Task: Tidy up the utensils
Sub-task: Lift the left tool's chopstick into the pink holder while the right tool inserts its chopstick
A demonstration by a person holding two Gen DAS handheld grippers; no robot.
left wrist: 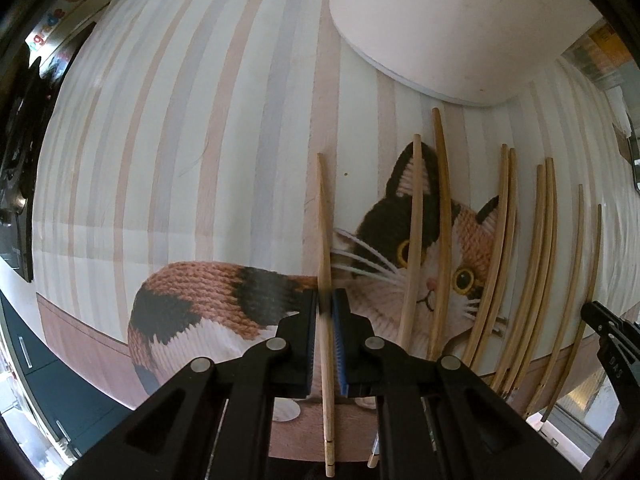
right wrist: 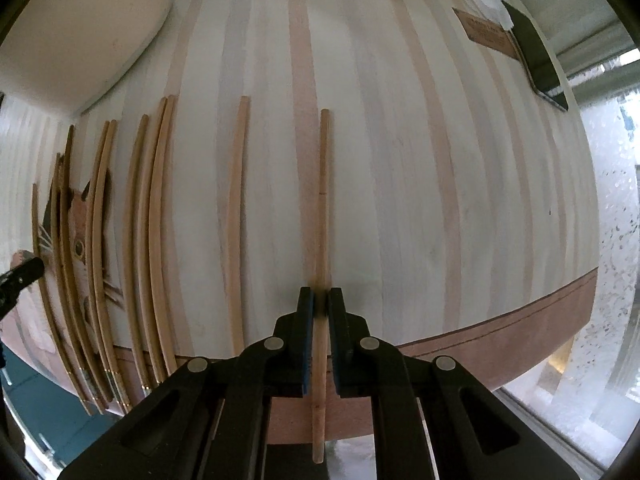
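Observation:
Several wooden chopsticks lie side by side on a striped placemat with a knitted cat picture (left wrist: 440, 248). My left gripper (left wrist: 325, 300) is shut on one chopstick (left wrist: 323, 216) at the left end of the row, the stick running between the blue pads. My right gripper (right wrist: 321, 300) is shut on another chopstick (right wrist: 322, 184) at the right end of the row. A single chopstick (right wrist: 236, 216) lies just left of it, and the rest of the row (right wrist: 148, 232) further left. The right gripper's tip shows in the left wrist view (left wrist: 600, 316).
A white bowl (left wrist: 448, 24) stands behind the row; it also shows in the right wrist view (right wrist: 80, 28). A dark flat object (right wrist: 536, 56) lies at the mat's far right corner. The mat's brown border (right wrist: 500, 352) runs along the near table edge.

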